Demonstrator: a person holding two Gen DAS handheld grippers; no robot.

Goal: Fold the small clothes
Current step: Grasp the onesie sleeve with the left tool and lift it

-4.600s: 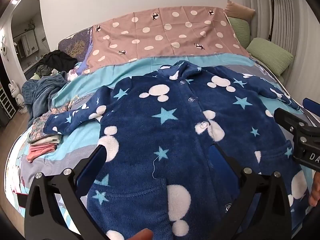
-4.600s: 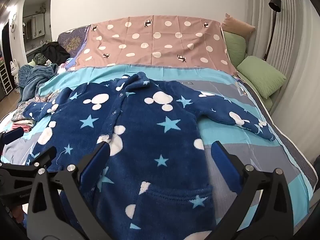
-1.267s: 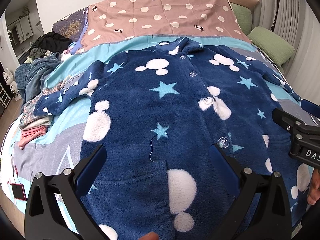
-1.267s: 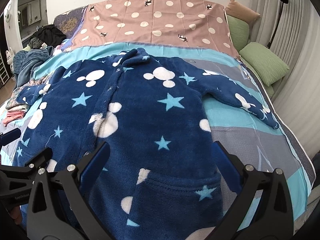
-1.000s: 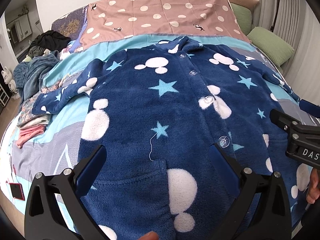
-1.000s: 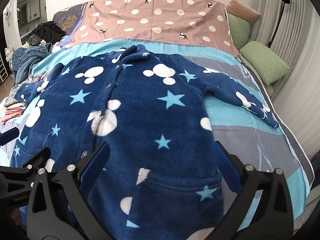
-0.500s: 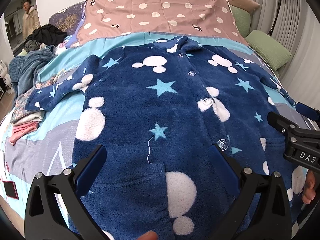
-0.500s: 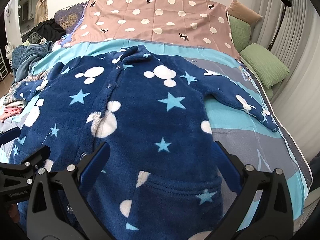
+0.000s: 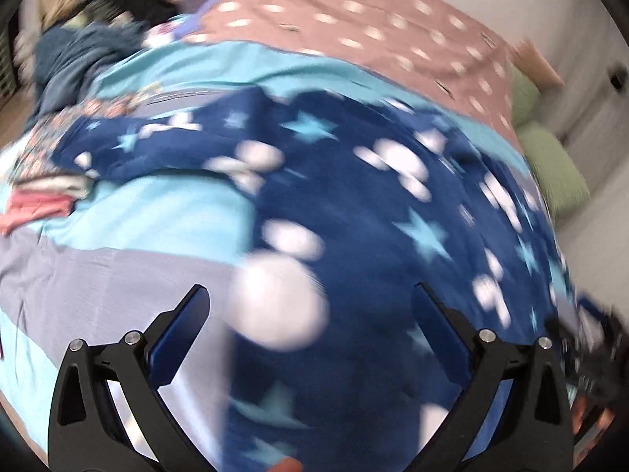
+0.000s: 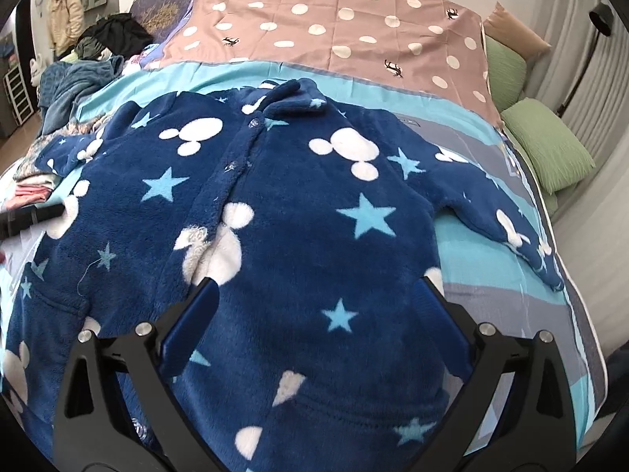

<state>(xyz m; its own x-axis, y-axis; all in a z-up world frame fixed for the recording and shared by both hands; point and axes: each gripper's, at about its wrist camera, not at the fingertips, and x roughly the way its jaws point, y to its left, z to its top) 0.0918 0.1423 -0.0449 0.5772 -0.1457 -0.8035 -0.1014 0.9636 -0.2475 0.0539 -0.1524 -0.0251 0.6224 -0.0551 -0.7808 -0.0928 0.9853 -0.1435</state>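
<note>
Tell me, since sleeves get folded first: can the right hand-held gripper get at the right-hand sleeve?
Probably yes: the right hand-held gripper is open, and the sleeve lies flat and uncovered.

navy fleece robe (image 10: 298, 212) with white dots and pale-blue stars, pink polka-dot sheet (image 10: 354, 27)

My left wrist camera looks low along my left gripper (image 9: 310, 306), blurred, tilted across the bed (image 9: 129, 216). My right camera faces the headboard end. Both share the blue garment (image 10: 298, 212).
</note>
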